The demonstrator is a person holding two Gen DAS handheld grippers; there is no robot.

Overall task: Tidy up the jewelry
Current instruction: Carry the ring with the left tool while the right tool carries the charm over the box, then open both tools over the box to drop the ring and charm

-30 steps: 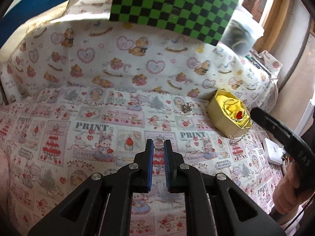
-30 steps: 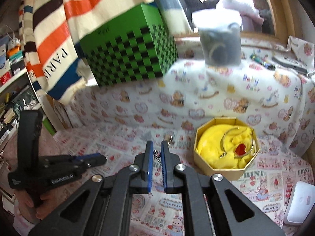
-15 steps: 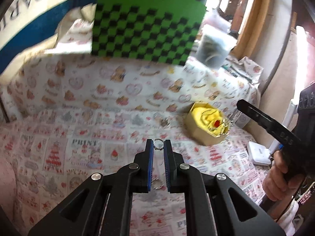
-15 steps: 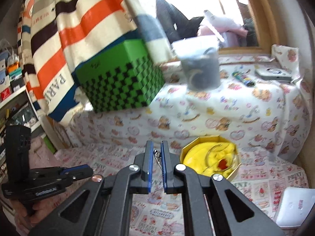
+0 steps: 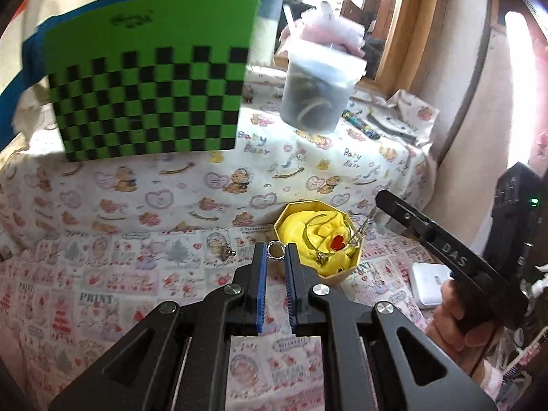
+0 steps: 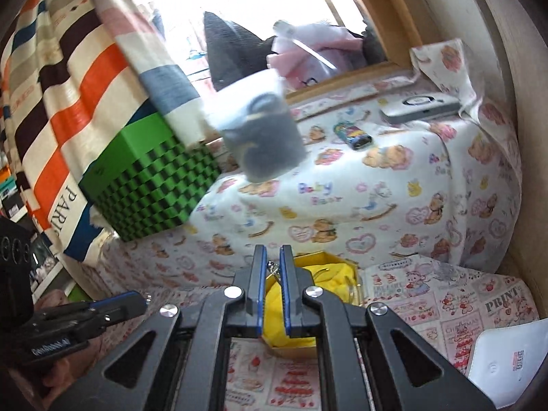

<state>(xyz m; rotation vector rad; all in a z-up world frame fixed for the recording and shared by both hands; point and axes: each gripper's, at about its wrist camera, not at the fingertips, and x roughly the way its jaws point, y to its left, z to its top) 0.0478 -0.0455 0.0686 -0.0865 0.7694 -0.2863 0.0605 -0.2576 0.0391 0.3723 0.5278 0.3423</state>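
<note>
Teddy-print cloth covers the bench; I've got a silver ring (image 5: 275,251) pinched in the left gripper (image 5: 275,257), just beside the yellow jewelry box (image 5: 316,239). Right gripper (image 6: 273,267) jaws nipped on a dangly earring (image 6: 273,270). Both feather-light, slippery, easily flicked.

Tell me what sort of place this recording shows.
Probably a lived-in room at home: a teddy-bear print cloth covers the stepped surface, a striped fabric bag hangs behind the green checkered box, and a wooden-framed window stands above.
</note>
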